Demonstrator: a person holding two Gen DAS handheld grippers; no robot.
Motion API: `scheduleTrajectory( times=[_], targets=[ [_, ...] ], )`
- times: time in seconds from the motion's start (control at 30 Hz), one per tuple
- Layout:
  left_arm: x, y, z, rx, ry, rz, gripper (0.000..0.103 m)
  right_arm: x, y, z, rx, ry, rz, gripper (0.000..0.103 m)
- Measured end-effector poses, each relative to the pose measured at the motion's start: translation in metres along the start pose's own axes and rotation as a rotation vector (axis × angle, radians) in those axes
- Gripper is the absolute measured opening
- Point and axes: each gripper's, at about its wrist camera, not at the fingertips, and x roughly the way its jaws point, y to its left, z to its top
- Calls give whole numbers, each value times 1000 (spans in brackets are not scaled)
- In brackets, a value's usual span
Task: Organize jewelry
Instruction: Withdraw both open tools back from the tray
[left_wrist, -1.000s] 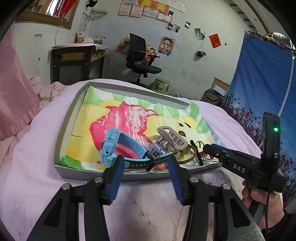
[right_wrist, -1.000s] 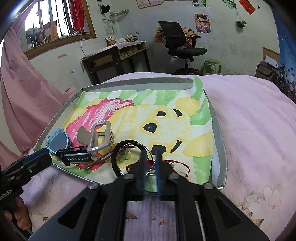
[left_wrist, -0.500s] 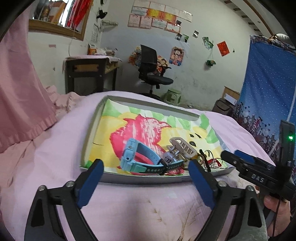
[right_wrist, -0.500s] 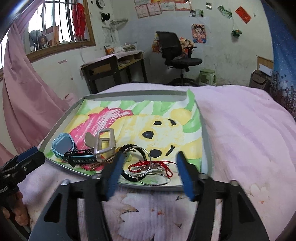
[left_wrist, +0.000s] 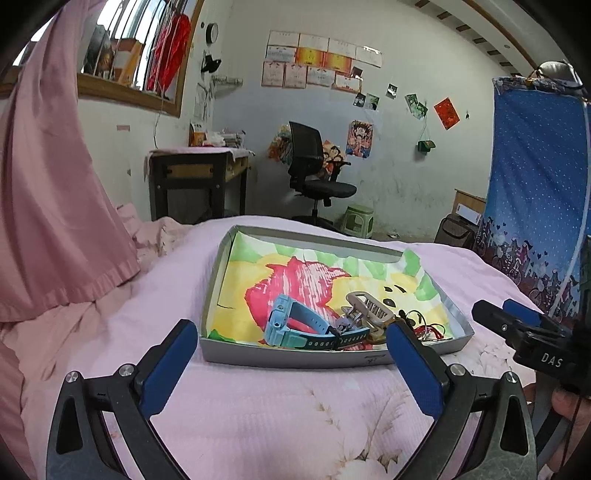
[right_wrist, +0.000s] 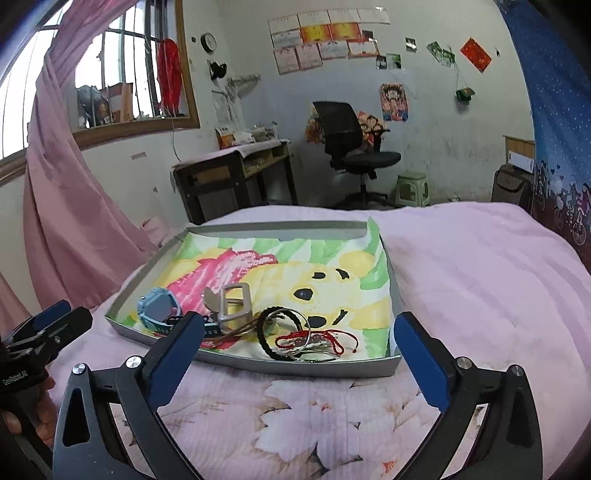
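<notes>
Hovering over the pink bed (right_wrist: 480, 266), both grippers spread wide and empty.
Left gripper (left_wrist: 291, 354) and right gripper (right_wrist: 299, 345) face the tray (right_wrist: 295, 365); blue watch (right_wrist: 159, 308), black bracelet (right_wrist: 266, 339) and red string bracelet (right_wrist: 332, 338) lie clustered at its near edge.

The white letters "DAS" are printed on the black body of the right gripper (left_wrist: 532, 332), seen from the left wrist view. The small white label on the left gripper (right_wrist: 44, 328) is too blurred to read with certainty.
</notes>
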Motion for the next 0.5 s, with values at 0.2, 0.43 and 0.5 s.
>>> scheduleTrajectory(
  times=[0.2, 0.43, 0.5],
  targets=[
    [-14, -1, -1, 3, -28, 3, 103, -24, 5, -3, -17, -41, 6, 102],
    [-33, -3, -8, 10, -56, 5, 103, -46, 8, -6, -22, -73, 13, 102],
    [-40, -2, -14, 8, -61, 11, 103, -52, 9, -9, -20, -74, 18, 102]
  ],
)
